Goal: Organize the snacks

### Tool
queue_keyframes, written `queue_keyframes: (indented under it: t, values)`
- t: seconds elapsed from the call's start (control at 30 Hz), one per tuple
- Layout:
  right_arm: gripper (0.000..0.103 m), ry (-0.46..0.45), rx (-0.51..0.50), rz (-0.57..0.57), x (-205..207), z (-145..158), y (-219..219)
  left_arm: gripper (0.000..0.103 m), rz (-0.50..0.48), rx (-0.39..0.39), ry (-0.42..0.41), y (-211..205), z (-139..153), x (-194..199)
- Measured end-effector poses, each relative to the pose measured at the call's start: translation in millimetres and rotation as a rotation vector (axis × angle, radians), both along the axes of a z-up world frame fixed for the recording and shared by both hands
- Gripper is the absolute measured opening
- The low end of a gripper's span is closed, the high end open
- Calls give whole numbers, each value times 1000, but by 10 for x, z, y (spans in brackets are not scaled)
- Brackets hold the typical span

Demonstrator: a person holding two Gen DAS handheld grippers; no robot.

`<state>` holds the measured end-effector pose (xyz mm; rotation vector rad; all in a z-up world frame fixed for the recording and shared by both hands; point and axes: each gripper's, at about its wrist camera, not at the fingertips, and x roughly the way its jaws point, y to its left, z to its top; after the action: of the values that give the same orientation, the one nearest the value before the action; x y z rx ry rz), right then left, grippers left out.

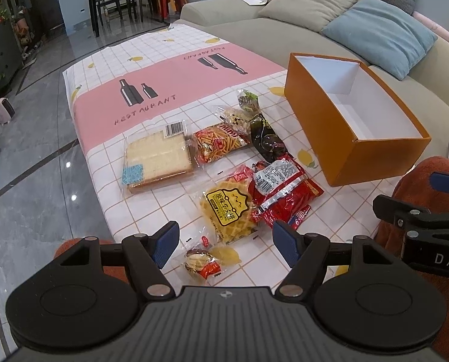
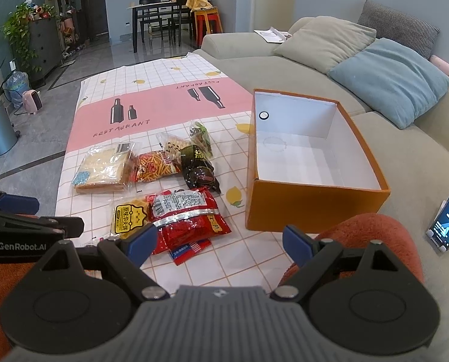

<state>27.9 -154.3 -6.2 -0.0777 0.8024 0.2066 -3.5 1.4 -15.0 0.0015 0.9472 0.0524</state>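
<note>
Several snack packs lie on a pink-and-white checked cloth [image 1: 170, 90]: sliced bread [image 1: 158, 160], a red-orange stick snack bag [image 1: 218, 144], a dark pack [image 1: 266, 141], a red pack [image 1: 284, 190], a yellow waffle pack [image 1: 229, 211] and a small pastry pack [image 1: 206, 259]. An orange box [image 1: 315, 120] with a white, bare inside stands open to their right. My left gripper [image 1: 226, 241] hovers open over the waffle and pastry packs, holding nothing. My right gripper [image 2: 219, 241] is open above the near edge of the red pack [image 2: 191, 214], left of the box [image 2: 315, 208].
A grey sofa with a beige cushion [image 2: 324, 42] and a blue cushion [image 2: 390, 81] runs behind and right of the box. A lit phone [image 2: 447, 214] leans at the right. Rust-coloured fleece [image 2: 375, 232] lies under my right gripper. The cloth's left edge drops to a tiled floor [image 1: 28, 181].
</note>
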Motion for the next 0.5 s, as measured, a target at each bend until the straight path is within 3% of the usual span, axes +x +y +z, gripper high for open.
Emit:
queue_keyframes:
  t: [0.5]
  values:
    - [88, 8, -7, 4, 6, -6, 7, 83, 4, -2, 7, 1, -19, -8]
